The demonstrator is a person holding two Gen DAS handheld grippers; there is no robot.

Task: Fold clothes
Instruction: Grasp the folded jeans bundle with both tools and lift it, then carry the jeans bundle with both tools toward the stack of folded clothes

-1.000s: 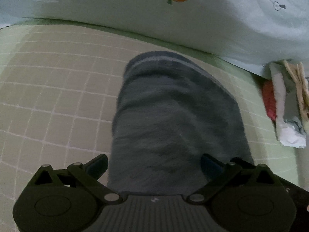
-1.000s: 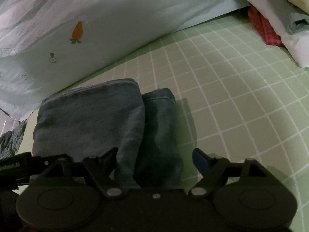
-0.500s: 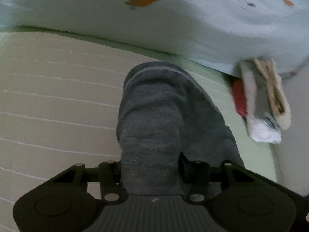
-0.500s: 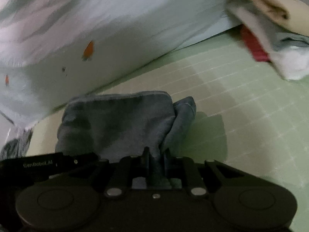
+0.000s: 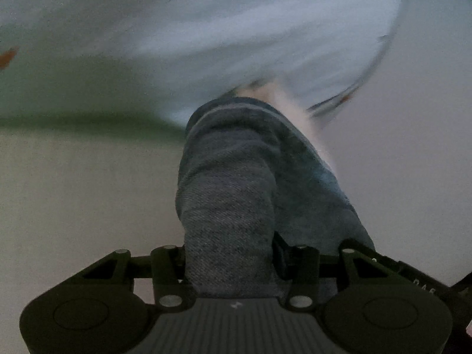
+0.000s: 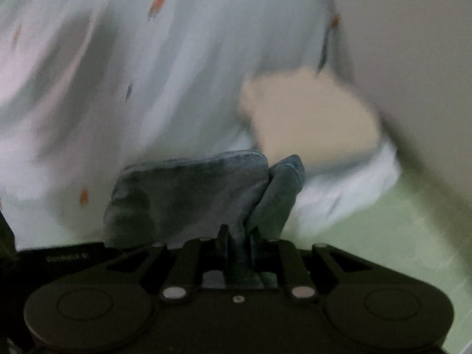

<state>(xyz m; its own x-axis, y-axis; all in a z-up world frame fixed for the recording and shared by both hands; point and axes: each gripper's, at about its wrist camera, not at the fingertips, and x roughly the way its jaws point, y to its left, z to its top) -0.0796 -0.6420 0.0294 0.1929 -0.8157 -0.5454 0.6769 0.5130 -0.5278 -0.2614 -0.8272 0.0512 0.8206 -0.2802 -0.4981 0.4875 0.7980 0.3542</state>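
Note:
A folded grey-blue garment (image 5: 236,183) fills the middle of the left wrist view, and my left gripper (image 5: 228,261) is shut on its near end. The same folded garment (image 6: 191,197) shows in the right wrist view, held off the green checked sheet (image 6: 383,236), with my right gripper (image 6: 237,243) shut on its lower edge. Both views are blurred by motion. The garment's underside is hidden.
A pale blue quilt with small carrot prints (image 6: 147,73) rises behind the garment, and it also spans the top of the left wrist view (image 5: 206,29). A blurred beige bundle (image 6: 309,121) lies on a white item at the right. A plain wall (image 6: 413,44) stands beyond.
Both grippers went from open around the garment to shut on it, then lifted it off the sheet. The views have swung towards the right, bringing the beige bundle closer.

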